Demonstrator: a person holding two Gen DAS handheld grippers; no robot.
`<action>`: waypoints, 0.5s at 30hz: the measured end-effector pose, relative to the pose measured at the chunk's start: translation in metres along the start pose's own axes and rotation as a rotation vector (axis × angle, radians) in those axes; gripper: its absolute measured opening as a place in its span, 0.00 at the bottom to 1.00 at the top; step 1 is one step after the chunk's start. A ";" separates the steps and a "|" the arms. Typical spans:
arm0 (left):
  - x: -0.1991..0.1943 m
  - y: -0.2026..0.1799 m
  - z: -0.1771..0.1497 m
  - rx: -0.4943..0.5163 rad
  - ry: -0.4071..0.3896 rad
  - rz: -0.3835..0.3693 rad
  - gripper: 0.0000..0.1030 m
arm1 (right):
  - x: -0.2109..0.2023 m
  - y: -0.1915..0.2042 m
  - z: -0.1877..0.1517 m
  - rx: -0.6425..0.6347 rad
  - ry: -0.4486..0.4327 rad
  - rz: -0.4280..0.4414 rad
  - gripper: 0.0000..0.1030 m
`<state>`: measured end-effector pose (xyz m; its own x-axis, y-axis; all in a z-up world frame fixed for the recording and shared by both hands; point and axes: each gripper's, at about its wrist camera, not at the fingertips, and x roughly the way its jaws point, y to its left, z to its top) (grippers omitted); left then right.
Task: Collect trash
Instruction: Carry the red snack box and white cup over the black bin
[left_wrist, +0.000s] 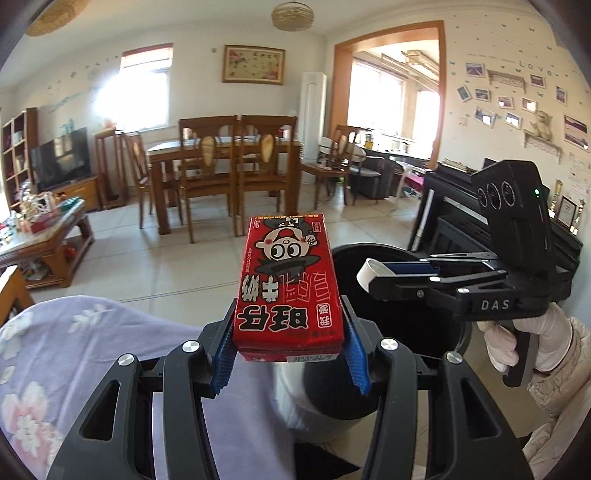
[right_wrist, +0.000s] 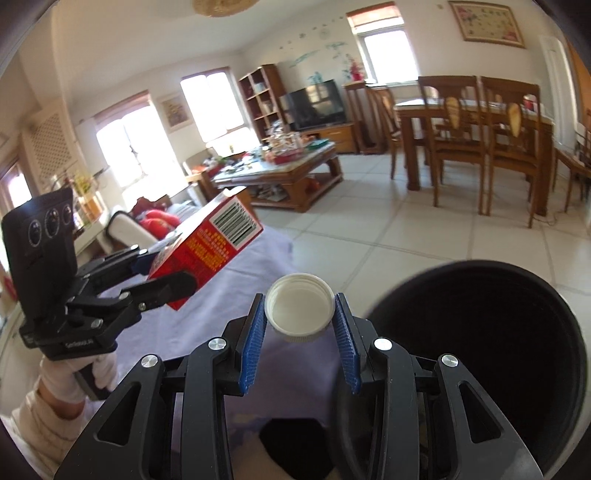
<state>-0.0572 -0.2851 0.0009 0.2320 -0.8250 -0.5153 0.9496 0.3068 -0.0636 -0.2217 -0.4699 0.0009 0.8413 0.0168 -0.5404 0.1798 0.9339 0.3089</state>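
My left gripper (left_wrist: 290, 343) is shut on a red milk carton (left_wrist: 288, 284) printed with a cartoon face; the blue pads press its two sides. The same carton (right_wrist: 210, 243) shows in the right wrist view, tilted, in the left gripper (right_wrist: 162, 284) at the left. My right gripper (right_wrist: 300, 317) is shut on a white bottle cap (right_wrist: 299, 308), open side facing the camera. The left wrist view shows the right gripper (left_wrist: 384, 277) holding the cap (left_wrist: 369, 273) over the black trash bin (left_wrist: 388, 332). The bin's dark mouth (right_wrist: 480, 354) lies just right of the cap.
A lilac flowered cloth (left_wrist: 92, 350) covers the surface below both grippers. White-gloved hands (left_wrist: 532, 339) hold the handles. Beyond lie a tiled floor (right_wrist: 424, 236), a cluttered coffee table (right_wrist: 280, 170), a dining table with chairs (left_wrist: 229, 166) and a black piano (left_wrist: 458, 206).
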 end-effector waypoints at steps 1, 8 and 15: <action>0.008 -0.008 0.000 0.005 0.007 -0.019 0.48 | -0.006 -0.011 -0.003 0.013 -0.003 -0.011 0.36; 0.047 -0.053 -0.003 0.044 0.054 -0.101 0.48 | -0.041 -0.084 -0.031 0.117 -0.021 -0.079 0.36; 0.082 -0.077 -0.008 0.069 0.115 -0.150 0.48 | -0.053 -0.131 -0.051 0.179 -0.020 -0.126 0.36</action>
<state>-0.1132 -0.3724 -0.0433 0.0649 -0.7979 -0.5993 0.9849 0.1479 -0.0902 -0.3160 -0.5746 -0.0513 0.8160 -0.1044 -0.5685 0.3703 0.8497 0.3754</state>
